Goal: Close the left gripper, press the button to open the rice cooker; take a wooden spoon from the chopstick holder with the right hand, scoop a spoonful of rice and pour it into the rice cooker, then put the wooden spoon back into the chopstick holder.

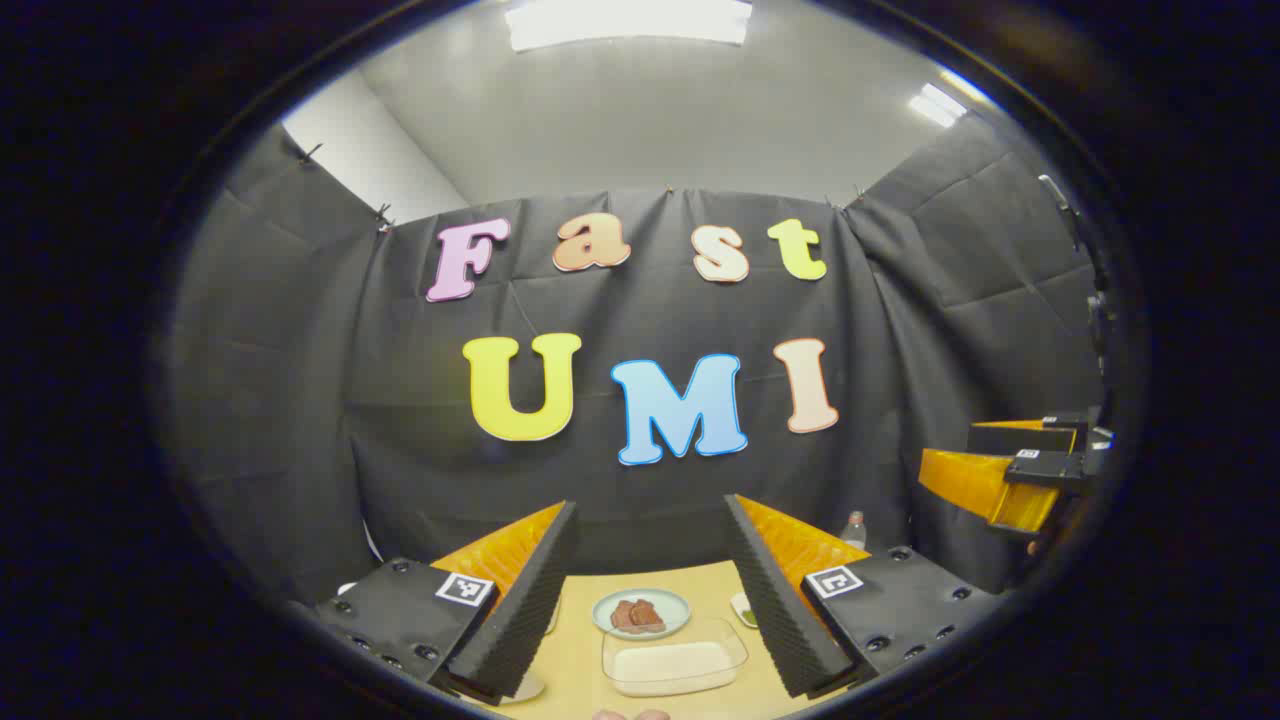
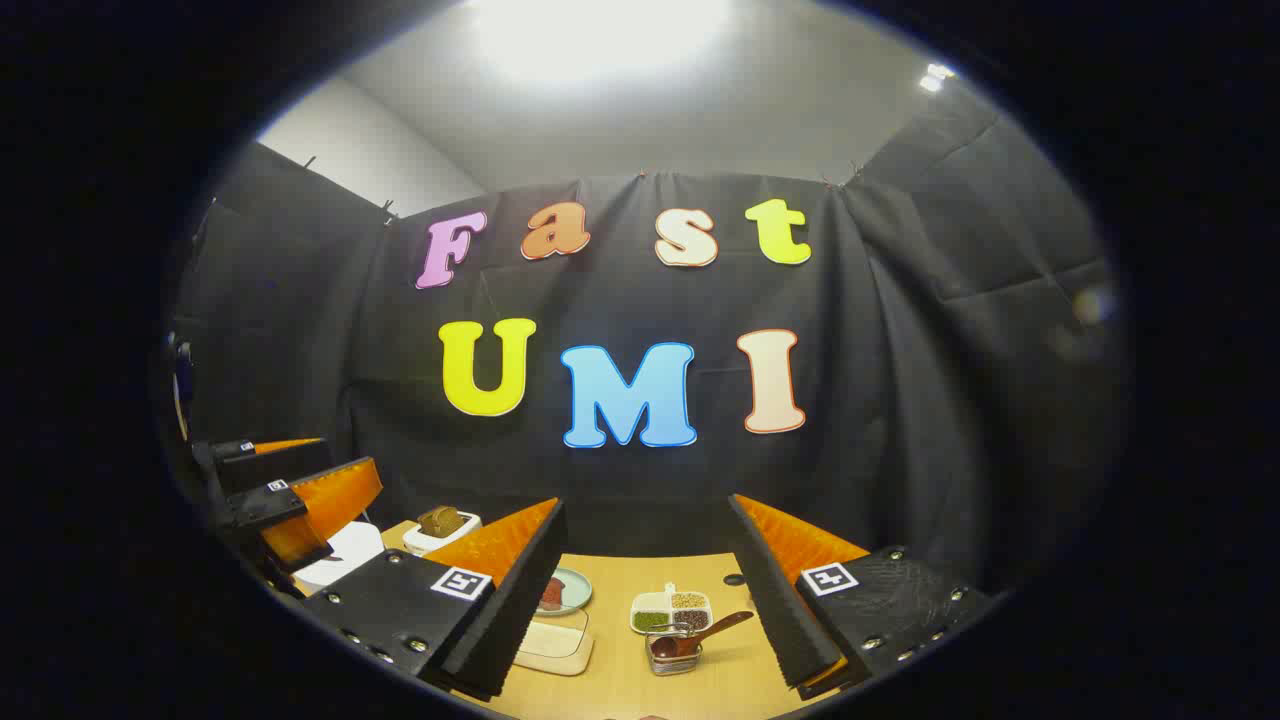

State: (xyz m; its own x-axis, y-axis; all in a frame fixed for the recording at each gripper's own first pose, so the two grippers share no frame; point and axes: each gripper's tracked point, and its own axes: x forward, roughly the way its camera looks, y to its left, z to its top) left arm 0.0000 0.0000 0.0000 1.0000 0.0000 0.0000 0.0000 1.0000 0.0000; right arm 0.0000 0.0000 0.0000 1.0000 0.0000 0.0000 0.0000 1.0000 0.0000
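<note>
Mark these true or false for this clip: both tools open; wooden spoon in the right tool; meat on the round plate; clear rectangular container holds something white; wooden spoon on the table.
1. Both tools are open. True: left tool and right tool have their fingers spread.
2. The right tool holds the brown wooden spoon. False: it sits in a clear holder.
3. The round pale plate carries brown meat. True.
4. The clear rectangular container holds something white. True.
5. The spoon lies flat on the table. False: it stands tilted in the holder.
</note>
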